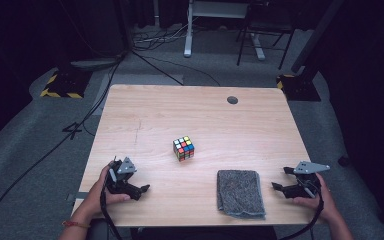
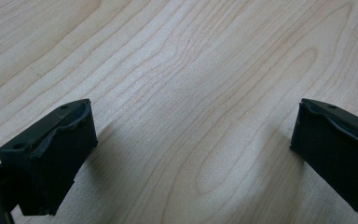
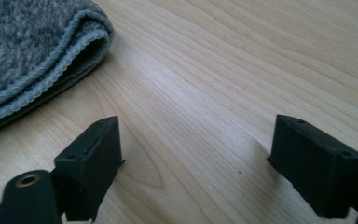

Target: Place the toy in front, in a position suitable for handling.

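Observation:
A scrambled colour cube [image 1: 183,148] sits near the middle of the wooden table [image 1: 150,115]. A folded grey cloth [image 1: 239,193] lies near the front edge, right of centre; its hemmed corner [image 3: 32,51] fills the upper left of the right gripper view. My left gripper [image 1: 141,188] rests at the front left, held in a hand, jaws wide apart over bare wood [image 2: 191,130]. My right gripper [image 1: 281,178] rests at the front right, just right of the cloth, open with nothing between its fingers [image 3: 95,163].
A dark round grommet [image 1: 232,100] is set into the table's far right part. Beyond the table are cables on the grey floor, a yellow-and-black striped base [image 1: 60,85] and desk legs [image 1: 187,30].

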The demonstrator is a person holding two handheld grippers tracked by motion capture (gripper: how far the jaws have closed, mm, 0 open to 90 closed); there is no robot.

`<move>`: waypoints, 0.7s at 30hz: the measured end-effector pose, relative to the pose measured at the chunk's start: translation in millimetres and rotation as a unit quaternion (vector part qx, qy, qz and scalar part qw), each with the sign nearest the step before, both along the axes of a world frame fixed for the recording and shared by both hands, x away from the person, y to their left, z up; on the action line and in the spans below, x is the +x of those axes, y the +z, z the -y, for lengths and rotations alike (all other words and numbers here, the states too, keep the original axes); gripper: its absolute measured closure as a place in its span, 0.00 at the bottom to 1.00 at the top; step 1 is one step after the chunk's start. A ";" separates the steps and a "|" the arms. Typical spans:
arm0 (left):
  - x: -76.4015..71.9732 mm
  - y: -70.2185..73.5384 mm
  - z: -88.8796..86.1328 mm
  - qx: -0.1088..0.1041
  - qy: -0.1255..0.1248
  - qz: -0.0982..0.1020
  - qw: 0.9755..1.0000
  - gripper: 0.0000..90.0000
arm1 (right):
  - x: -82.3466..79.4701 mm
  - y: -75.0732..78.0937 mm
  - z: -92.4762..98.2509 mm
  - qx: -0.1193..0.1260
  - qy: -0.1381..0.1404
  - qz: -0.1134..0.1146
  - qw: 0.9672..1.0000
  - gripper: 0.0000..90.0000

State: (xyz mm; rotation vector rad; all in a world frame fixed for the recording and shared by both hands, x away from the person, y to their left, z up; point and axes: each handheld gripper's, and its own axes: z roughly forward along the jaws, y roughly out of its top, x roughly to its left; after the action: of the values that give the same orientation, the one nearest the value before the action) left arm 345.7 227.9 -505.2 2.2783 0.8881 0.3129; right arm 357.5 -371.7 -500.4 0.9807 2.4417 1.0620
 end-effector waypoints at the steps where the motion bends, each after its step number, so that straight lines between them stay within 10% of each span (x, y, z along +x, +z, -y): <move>1: -0.1 0.1 0.0 0.000 0.000 -0.001 1.000 0.01 | -0.9 1.9 -0.9 0.005 0.006 0.002 1.000 0.20; 13: -0.8 0.0 0.2 -0.001 0.004 0.000 1.000 0.01 | -20.1 37.0 -35.2 0.017 0.092 0.035 0.995 0.28; 21: -1.1 0.0 0.5 -0.001 0.007 0.000 1.000 0.01 | -30.7 40.1 -79.0 -0.010 0.168 0.032 0.985 0.31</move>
State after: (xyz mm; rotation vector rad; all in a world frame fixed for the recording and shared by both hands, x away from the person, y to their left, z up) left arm 344.5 227.4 -505.2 2.2721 0.9039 0.3175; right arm 326.8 -292.7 -460.3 0.5280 2.6156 1.1478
